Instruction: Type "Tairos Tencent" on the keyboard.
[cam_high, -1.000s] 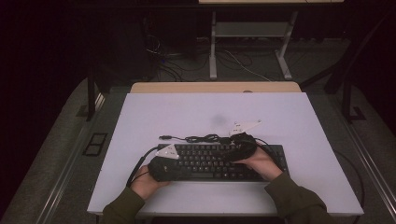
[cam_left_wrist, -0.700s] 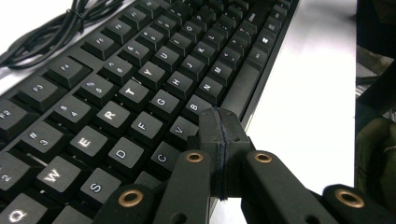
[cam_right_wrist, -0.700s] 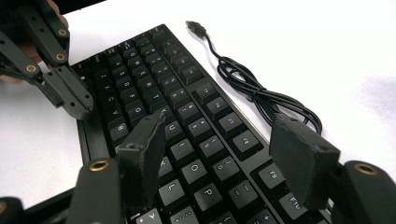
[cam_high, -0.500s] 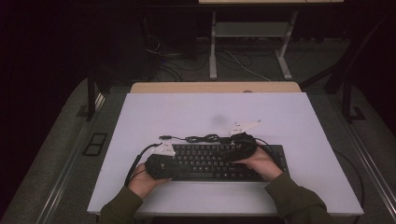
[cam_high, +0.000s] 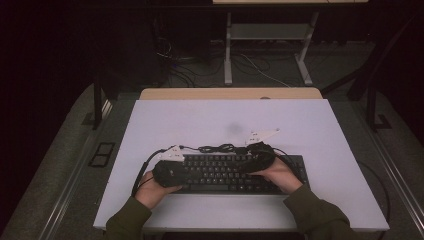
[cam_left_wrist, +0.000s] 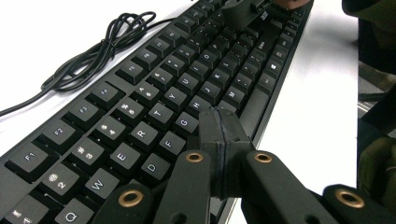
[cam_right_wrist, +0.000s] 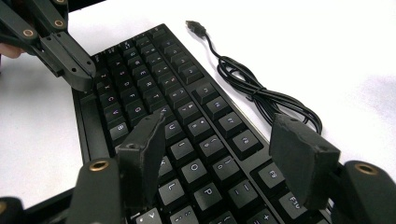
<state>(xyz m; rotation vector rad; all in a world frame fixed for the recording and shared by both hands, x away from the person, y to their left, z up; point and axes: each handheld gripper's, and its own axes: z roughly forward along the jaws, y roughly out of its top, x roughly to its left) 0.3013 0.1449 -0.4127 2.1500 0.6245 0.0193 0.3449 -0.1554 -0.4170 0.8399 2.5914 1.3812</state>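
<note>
We've got the keyboard (cam_high: 225, 174) near the front of the white desk (cam_high: 210, 120). Left claw (cam_left_wrist: 223, 135) is clenched over its G/H keys, right claw (cam_right_wrist: 224, 154) released above it, cable (cam_right_wrist: 261, 93) bundled behind.

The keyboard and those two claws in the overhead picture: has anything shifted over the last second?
Barely anything. The left claw has crept slightly toward the keyboard's middle over its left end, jaws shut. The right claw stays over the right half, jaws open. The keyboard, its bundled cable and the white table lie as before. Nothing was grabbed or released.
</note>
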